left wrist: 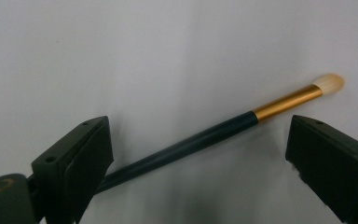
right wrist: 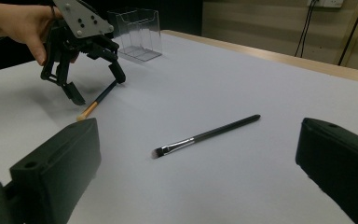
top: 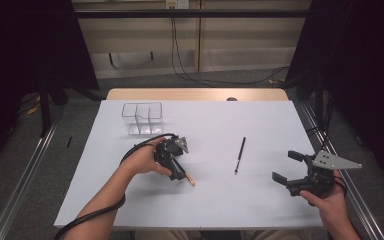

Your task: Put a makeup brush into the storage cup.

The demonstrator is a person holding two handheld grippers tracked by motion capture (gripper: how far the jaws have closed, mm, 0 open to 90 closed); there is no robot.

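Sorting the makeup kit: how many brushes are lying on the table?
2. The gold-ferruled brush lies between the open jaws of the left gripper; the thin black brush lies alone mid-table, ahead of the right gripper. None seems hidden.

no legible text, labels or numbers, perhaps too small

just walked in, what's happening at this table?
A person holds a gripper in each hand over a white table. The left gripper is lowered over a gold-banded makeup brush lying flat, jaws open on either side of its handle, not yet pressing it. The right gripper waits open near the table's right edge, facing a second, slimmer black brush that lies untouched. A clear divided organizer stands at the far left, apparently empty.
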